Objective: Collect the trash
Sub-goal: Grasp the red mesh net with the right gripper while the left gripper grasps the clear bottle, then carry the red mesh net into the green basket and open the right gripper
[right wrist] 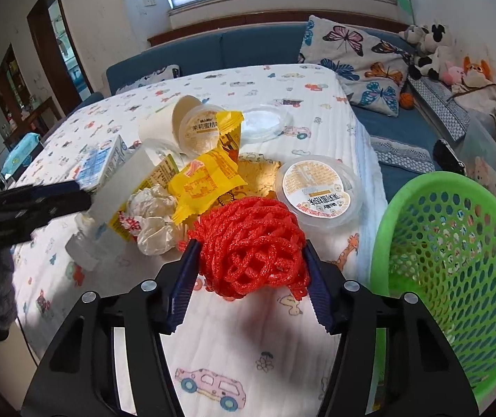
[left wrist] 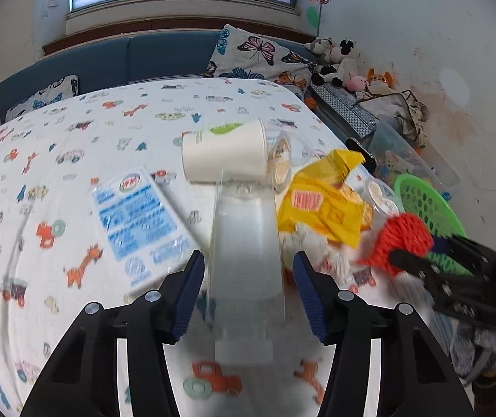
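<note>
A heap of trash lies on the patterned tablecloth. My left gripper [left wrist: 246, 274] is open around a clear plastic bottle [left wrist: 246, 260] that lies between its fingers with gaps on both sides. Beyond it lie a white paper cup [left wrist: 225, 154], a blue-and-white carton [left wrist: 136, 215] and a yellow wrapper [left wrist: 320, 205]. My right gripper [right wrist: 251, 260] is shut on the red foam net [right wrist: 251, 243], which fills the space between its pads just above the cloth. The red net [left wrist: 400, 239] also shows in the left wrist view. The green perforated basket [right wrist: 456, 260] stands right of it, at the table's edge.
Around the net lie crumpled white paper [right wrist: 152, 215], a lidded pudding cup [right wrist: 317, 187], a second pudding cup [right wrist: 201, 133] on its side and a clear lid [right wrist: 265, 121]. A blue sofa with butterfly cushions [right wrist: 355, 59] and plush toys stands behind the table.
</note>
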{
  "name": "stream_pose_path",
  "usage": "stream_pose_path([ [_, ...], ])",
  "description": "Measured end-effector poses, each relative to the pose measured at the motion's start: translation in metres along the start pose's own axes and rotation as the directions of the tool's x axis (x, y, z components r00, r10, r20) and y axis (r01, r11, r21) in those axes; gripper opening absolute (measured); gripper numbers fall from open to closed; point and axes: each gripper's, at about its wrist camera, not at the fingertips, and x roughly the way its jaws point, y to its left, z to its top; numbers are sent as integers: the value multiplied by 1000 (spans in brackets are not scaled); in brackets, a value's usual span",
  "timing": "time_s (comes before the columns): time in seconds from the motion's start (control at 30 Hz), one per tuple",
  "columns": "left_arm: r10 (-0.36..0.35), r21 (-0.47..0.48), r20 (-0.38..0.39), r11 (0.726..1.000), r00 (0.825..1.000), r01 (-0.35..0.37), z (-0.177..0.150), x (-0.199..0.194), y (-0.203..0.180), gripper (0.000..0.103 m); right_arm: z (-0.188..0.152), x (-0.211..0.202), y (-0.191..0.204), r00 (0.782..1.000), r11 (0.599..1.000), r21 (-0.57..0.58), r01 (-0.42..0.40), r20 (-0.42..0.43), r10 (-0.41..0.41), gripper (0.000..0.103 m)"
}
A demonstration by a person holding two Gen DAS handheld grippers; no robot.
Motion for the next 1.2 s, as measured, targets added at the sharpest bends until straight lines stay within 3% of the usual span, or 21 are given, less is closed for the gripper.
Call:
stream_pose_path([
  [0.33,87,77,-43,994,995,-83,31,35,-14,52,-8,-16,-6,1000,1000,26,-10,20,9,58],
  [0.7,88,97,-112,992,990,-77,29,57,-10,52,-12,-31,-15,999,999,45,1,36,-3,58],
  [1.0,130,134,-147,985,981,-110,28,66,-15,53,-16,-34,-20,999,998,55,9,33,-10,58],
  [1.2,104,110,-166,990,981,-87,29,70,-8,56,-17,-38,-23,999,998,64,13,36,-15,58],
])
